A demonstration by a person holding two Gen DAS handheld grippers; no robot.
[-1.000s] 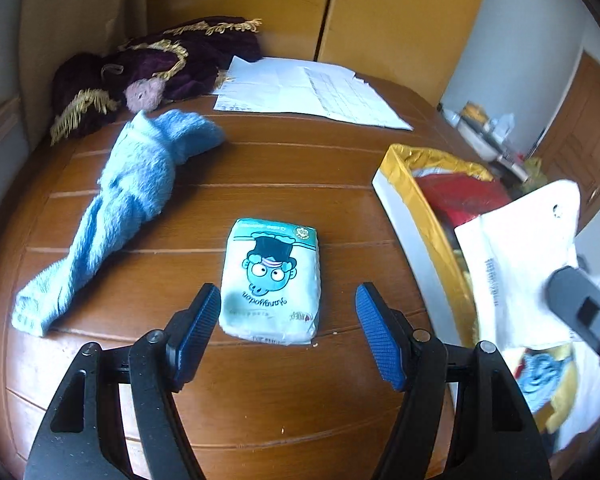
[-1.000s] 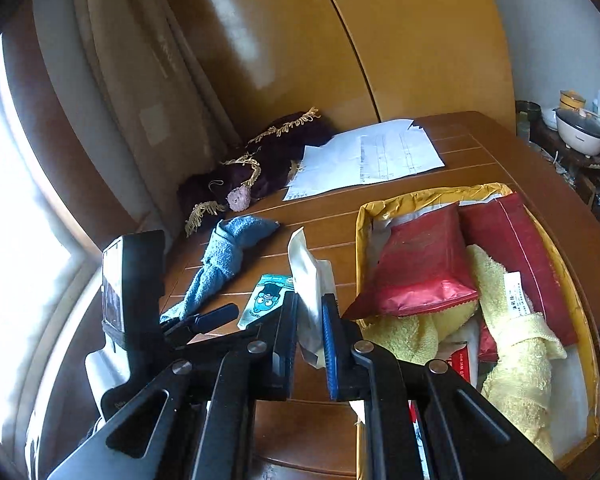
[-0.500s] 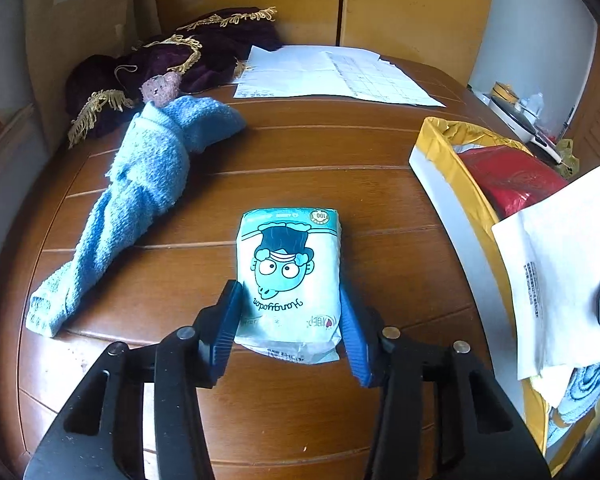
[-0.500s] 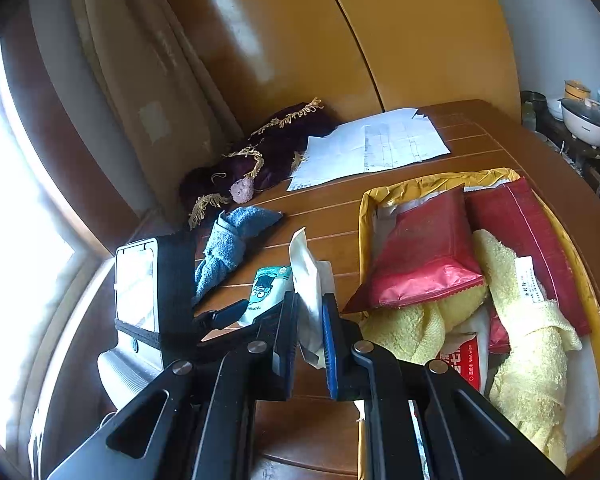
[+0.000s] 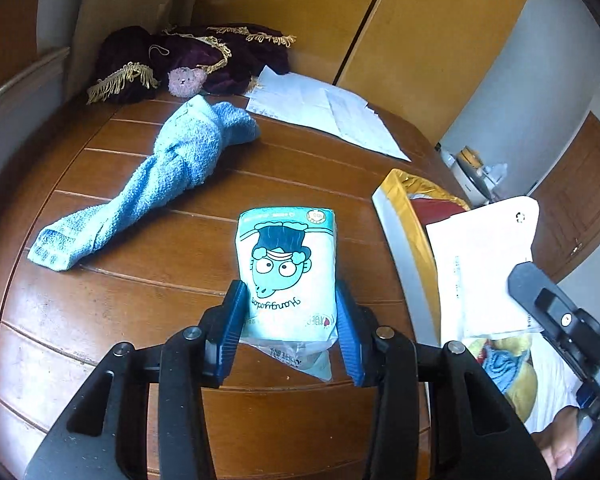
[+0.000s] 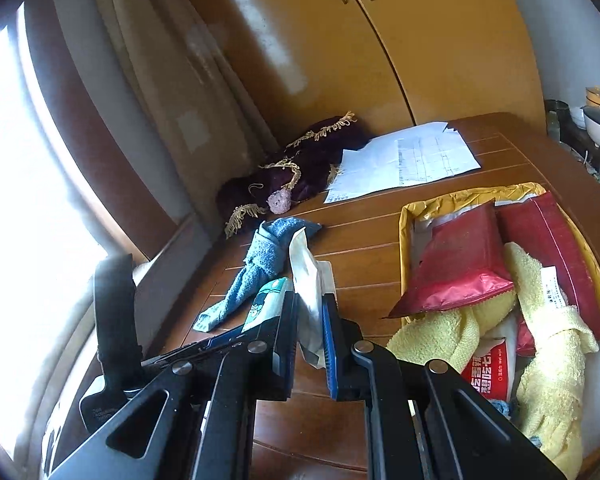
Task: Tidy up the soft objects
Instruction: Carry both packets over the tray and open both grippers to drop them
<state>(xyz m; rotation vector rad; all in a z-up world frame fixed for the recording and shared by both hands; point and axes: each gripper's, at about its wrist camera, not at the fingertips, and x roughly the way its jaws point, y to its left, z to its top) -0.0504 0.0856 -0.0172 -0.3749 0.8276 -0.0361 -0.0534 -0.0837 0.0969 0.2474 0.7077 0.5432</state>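
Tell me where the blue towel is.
In the left wrist view the blue towel lies on the table's left side, between the purple cloth and the tissue pack.

Teal-and-white tissue pack (image 5: pixel 287 276) w/ cartoon face, print upside down, clamped at its near end, far end raised off the wood. Blue towel (image 5: pixel 156 184), twisted lengthwise, lies flat to its left. White plastic bag (image 6: pixel 308 284), pinched upright beside yellow-lined bag (image 6: pixel 406 216) holding red packs and yellow towels.
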